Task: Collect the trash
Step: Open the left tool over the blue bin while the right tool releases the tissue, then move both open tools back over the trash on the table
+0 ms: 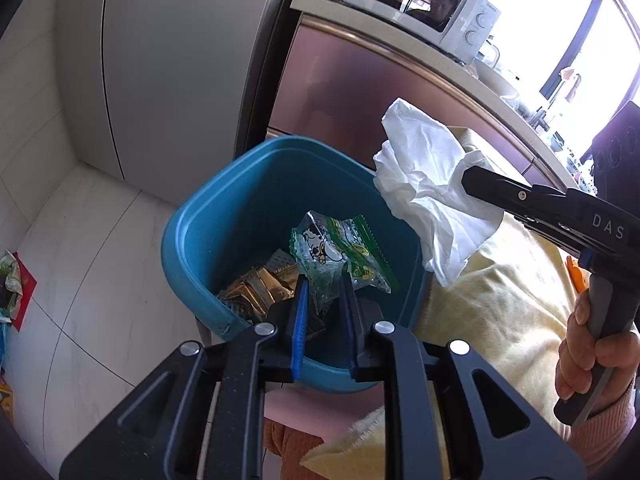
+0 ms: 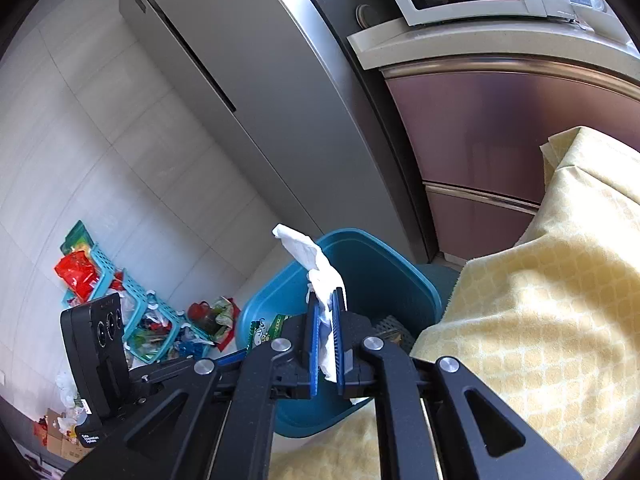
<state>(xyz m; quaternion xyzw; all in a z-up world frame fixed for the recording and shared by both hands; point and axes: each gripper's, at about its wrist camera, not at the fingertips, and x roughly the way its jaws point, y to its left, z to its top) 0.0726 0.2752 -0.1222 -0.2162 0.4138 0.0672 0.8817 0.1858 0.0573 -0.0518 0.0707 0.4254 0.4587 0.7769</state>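
Only the left wrist view shows the left gripper [image 1: 323,296] fingers clamping a clear green-printed plastic wrapper [image 1: 340,254] over the blue plastic bin [image 1: 224,200]. The right gripper [image 2: 326,344] fingers pinch a crumpled white tissue [image 2: 316,264].

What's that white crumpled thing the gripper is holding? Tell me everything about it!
It's a white tissue, thin, soft and wrinkled like used paper. The right gripper pinches its lower part between blue jaws, so the rest sticks out crumpled past the tips. It hangs in the air beside the rim of the blue bin, not inside it yet. Only the jaws touch it.
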